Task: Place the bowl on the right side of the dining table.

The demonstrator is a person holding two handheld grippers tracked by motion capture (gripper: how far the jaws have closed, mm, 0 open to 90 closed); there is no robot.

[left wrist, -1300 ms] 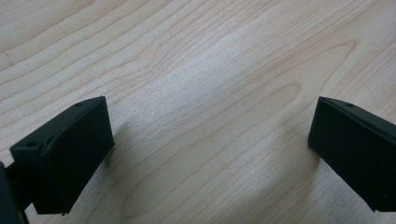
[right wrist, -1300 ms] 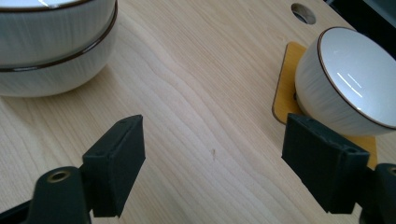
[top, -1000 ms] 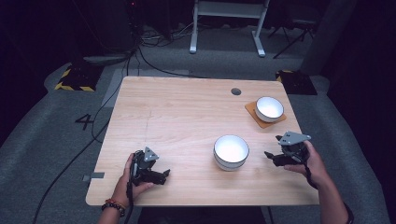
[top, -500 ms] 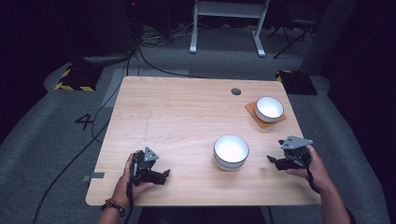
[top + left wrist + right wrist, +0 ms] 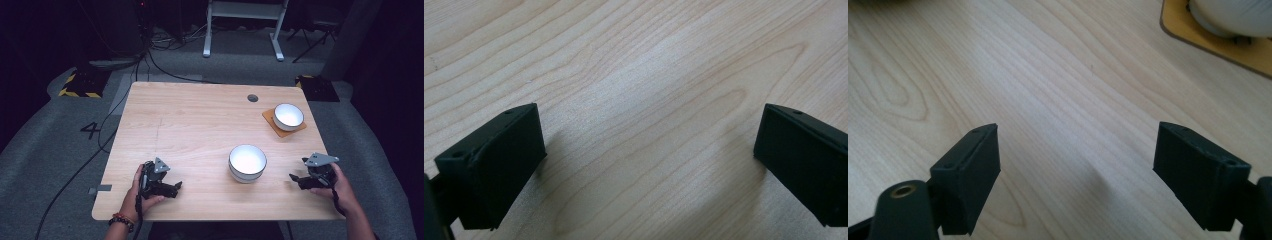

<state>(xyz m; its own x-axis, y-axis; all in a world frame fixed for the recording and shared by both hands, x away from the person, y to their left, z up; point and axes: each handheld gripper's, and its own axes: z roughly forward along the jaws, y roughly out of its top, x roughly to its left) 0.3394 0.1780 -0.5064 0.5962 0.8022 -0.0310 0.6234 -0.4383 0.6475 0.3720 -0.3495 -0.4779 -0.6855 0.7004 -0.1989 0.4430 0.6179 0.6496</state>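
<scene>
Right hand-held gripper (image 5: 298, 179) agape, near empty bowl (image 5: 247, 162)

On the table (image 5: 200, 125), a white bowl (image 5: 247, 162) sits near the front edge. To the bowl's left, the left gripper (image 5: 172, 187) rests low on the wood; to its right, the right gripper (image 5: 295, 179) (jaws aimed toward the bowl) is held apart from it. Behind the bowl, a second bowl (image 5: 288, 116) stands on an orange coaster (image 5: 272, 120).
</scene>
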